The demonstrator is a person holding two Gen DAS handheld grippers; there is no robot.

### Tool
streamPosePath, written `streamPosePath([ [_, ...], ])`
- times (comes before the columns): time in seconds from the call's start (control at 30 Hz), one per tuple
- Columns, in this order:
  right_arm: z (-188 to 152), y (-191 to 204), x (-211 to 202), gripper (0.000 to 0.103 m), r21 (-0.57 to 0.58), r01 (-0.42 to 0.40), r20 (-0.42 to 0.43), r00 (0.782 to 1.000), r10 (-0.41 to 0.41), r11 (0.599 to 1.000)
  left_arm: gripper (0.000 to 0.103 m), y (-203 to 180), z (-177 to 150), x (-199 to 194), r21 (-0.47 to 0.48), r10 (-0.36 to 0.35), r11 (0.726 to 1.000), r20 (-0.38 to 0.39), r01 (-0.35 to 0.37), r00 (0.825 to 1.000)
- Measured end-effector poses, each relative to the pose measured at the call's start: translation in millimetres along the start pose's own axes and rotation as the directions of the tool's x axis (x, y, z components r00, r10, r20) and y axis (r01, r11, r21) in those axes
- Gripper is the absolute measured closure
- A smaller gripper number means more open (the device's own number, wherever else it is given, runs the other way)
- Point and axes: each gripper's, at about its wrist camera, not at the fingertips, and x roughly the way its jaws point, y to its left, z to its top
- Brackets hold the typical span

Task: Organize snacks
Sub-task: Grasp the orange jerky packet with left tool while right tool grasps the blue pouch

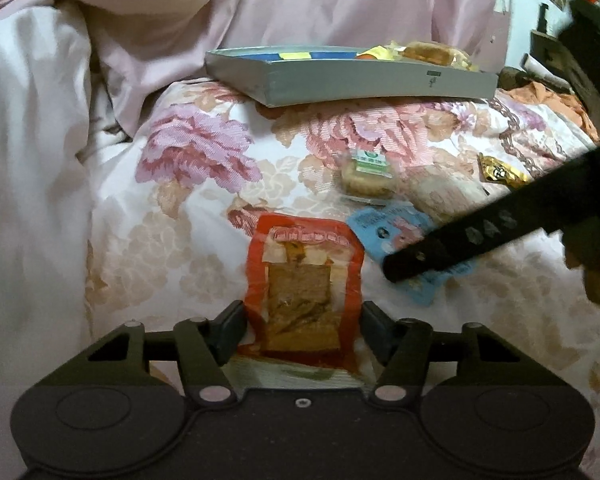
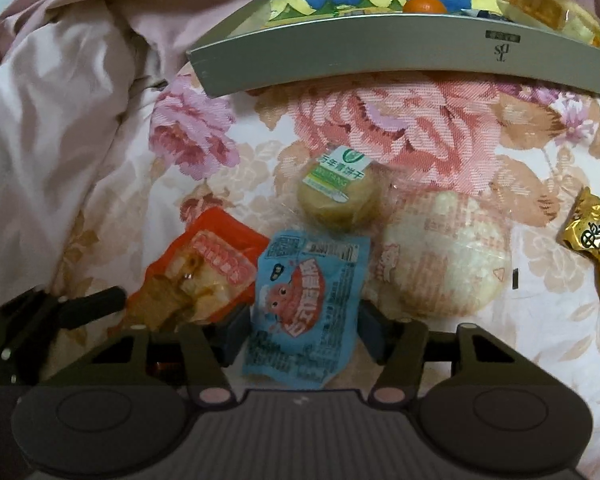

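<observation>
My left gripper [image 1: 303,332] points down at the bed, and its pads touch both long sides of a red snack packet [image 1: 304,280] lying flat. My right gripper [image 2: 305,332] stands the same way over a blue snack packet [image 2: 308,300], pads against its two edges. The two packets lie side by side, the red packet [image 2: 204,276] partly under the blue one. In the left wrist view a black finger [image 1: 460,240] of the right gripper crosses the blue packet [image 1: 384,228]. A shallow grey box [image 2: 380,56] sits farther back and holds an orange [image 2: 425,5] and a wrapped pastry [image 2: 540,8].
On the floral bedspread [image 2: 420,120] beyond the packets lie a round biscuit with a green label [image 2: 338,196], a white round cake in clear wrap [image 2: 448,256] and a gold candy [image 2: 596,248]. A rumpled pink quilt [image 1: 60,120] rises at the left and back.
</observation>
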Motion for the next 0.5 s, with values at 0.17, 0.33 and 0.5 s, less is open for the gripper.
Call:
streamPosePath([
  [0.17,-15,-10,-11,0.042,-0.048,-0.027,0.011,1.000,0.028,0.998,0.039,-2,0,-3,-0.074,-0.016,0.997,-0.007,0.015,1.000],
  [0.33,-37,-23,-31,0.042,-0.137,-0.052,0.014,0.998,0.054,0.989,0.039,-12,-1,-9,-0.111,-0.019,0.994,-0.026,0.016,0.999],
  [0.5,-57,-40,-54,0.047,-0.217,-0.047,0.019,0.998,0.053,0.975,0.039,-26,-3,-17,-0.159,-0.042,0.987,-0.051,0.033,0.998],
])
